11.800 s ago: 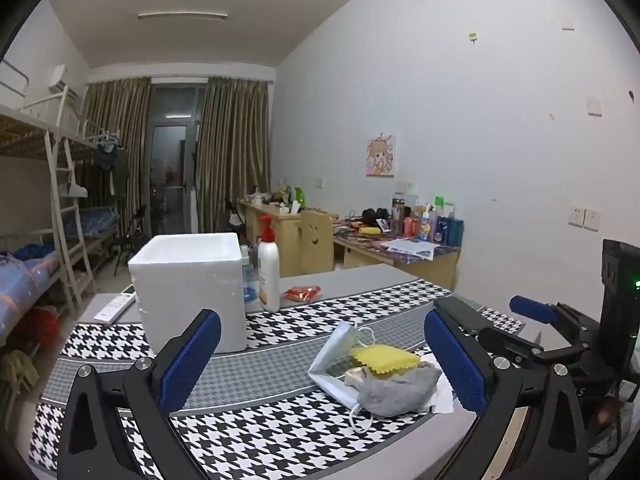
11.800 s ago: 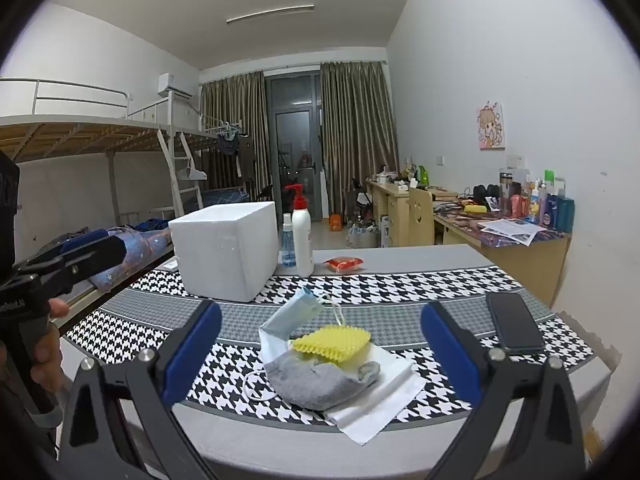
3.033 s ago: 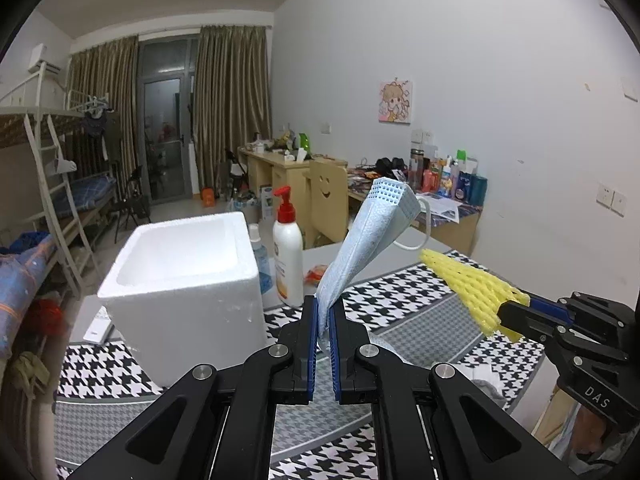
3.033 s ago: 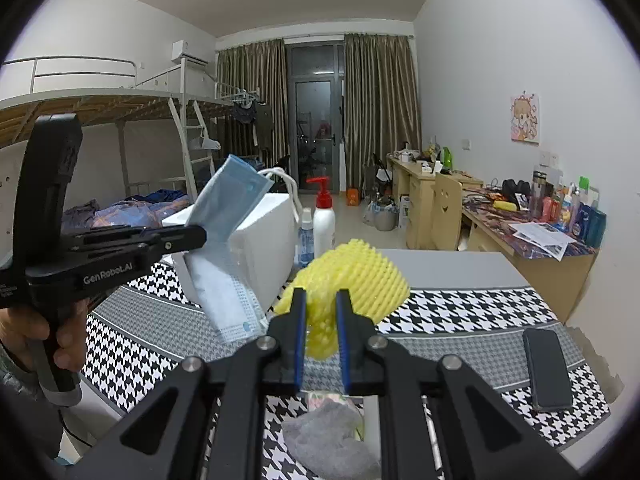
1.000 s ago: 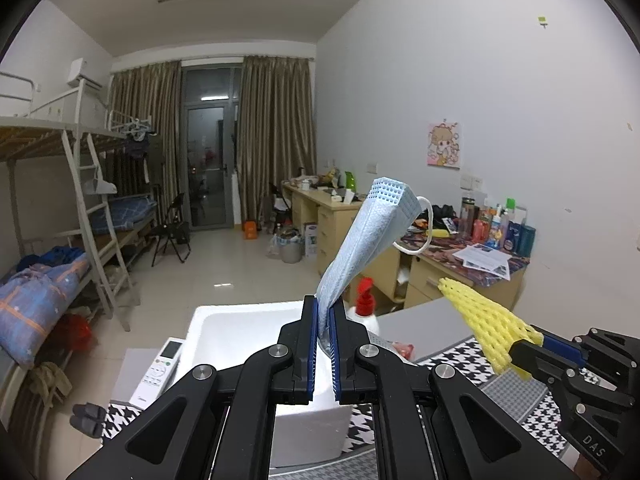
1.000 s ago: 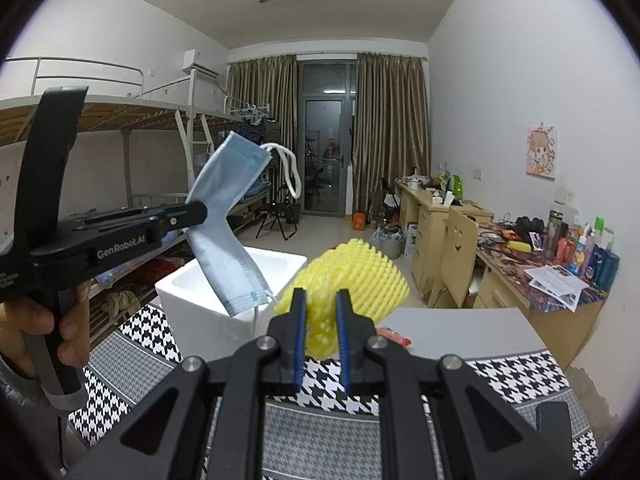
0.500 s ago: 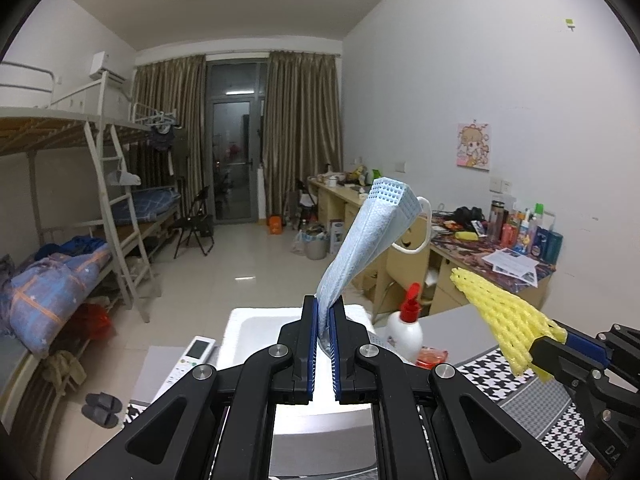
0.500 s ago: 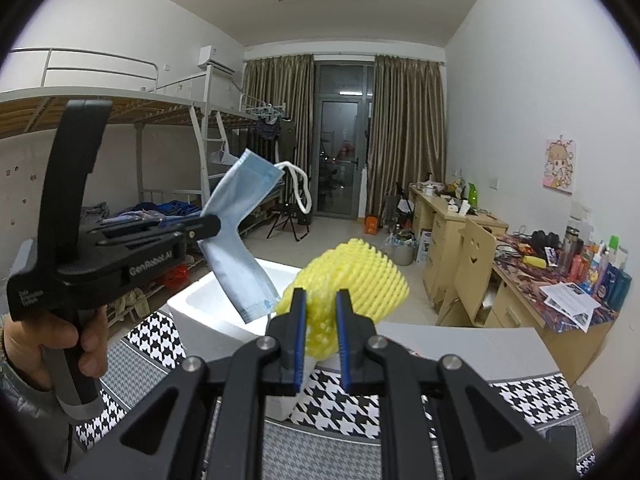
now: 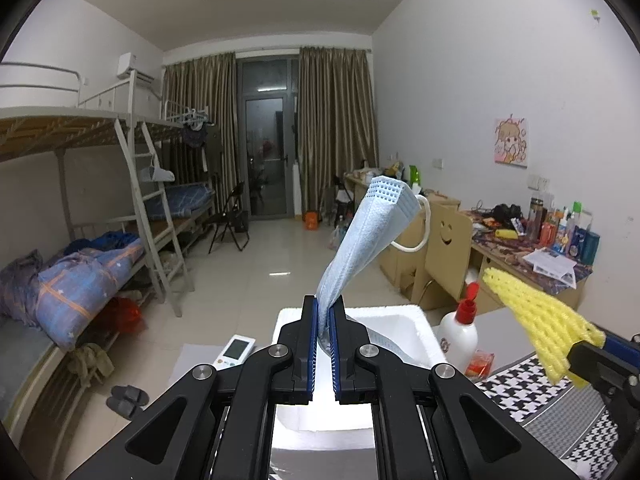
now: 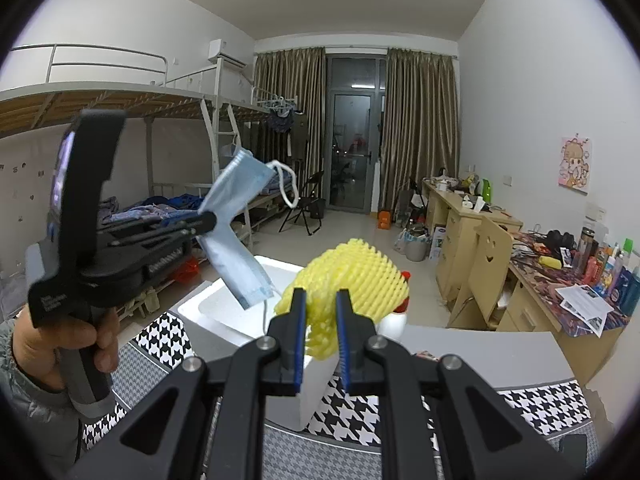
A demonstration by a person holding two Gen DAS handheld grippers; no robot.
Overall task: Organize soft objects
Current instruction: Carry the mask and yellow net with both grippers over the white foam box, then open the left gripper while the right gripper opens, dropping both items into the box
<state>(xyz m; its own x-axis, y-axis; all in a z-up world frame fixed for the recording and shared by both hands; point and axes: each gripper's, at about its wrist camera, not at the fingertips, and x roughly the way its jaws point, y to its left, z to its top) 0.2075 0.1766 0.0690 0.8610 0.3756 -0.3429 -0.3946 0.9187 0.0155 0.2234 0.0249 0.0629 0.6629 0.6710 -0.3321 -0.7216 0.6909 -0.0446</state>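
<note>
My left gripper is shut on a light blue face mask and holds it right above the open white foam box. In the right wrist view the mask hangs from the left gripper over the box. My right gripper is shut on a yellow foam net sleeve, just right of the box. The sleeve also shows at the right in the left wrist view.
A white pump bottle with a red top and a small red packet stand right of the box on the houndstooth tablecloth. A remote control lies left of the box. Bunk beds stand left, desks right.
Both grippers have moved forward toward the foam box with their loads. The mask now hangs over the box opening, and the yellow sleeve has come closer to the box.
</note>
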